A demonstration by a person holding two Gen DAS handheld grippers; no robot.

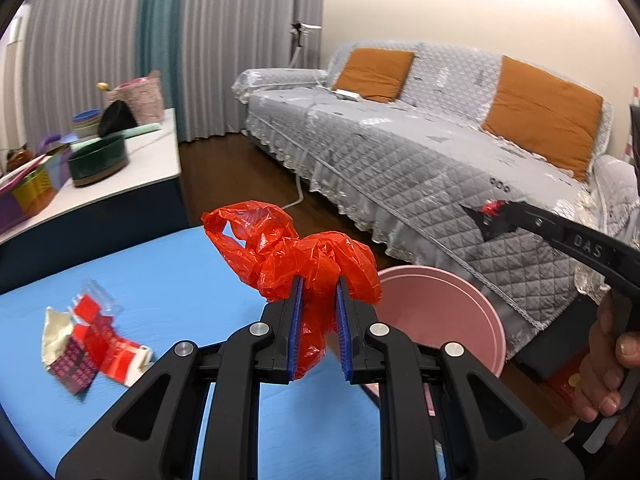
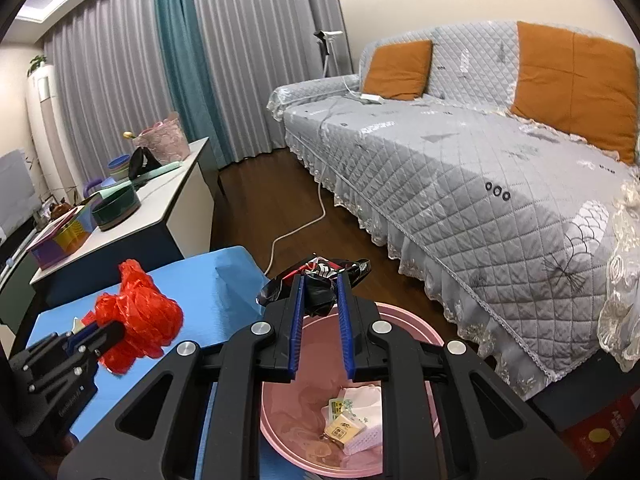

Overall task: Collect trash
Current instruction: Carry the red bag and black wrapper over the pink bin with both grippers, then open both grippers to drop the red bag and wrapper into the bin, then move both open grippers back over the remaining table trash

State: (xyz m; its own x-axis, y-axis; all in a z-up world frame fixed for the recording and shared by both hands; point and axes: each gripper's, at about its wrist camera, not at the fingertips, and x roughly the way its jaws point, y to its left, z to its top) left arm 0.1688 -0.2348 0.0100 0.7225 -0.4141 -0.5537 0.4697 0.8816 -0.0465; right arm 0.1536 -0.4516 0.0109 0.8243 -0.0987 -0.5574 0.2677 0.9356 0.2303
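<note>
Quilted grey sofa [image 2: 460, 160] with orange cushions [image 2: 398, 69], grey curtains [image 2: 248, 40] behind

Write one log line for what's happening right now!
left gripper: red bag | right gripper: black wrapper over pink bin | wrapper on table

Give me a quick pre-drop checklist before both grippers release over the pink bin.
1. Left gripper clamped on the red plastic bag: ok.
2. Right gripper clamped on the black wrapper: ok.
3. Black wrapper above the pink bin: ok.
4. Red plastic bag above the bin: not ok, it hangs over the blue table.
5. Table cleared: not ok, torn red-and-white packaging remains.
</note>
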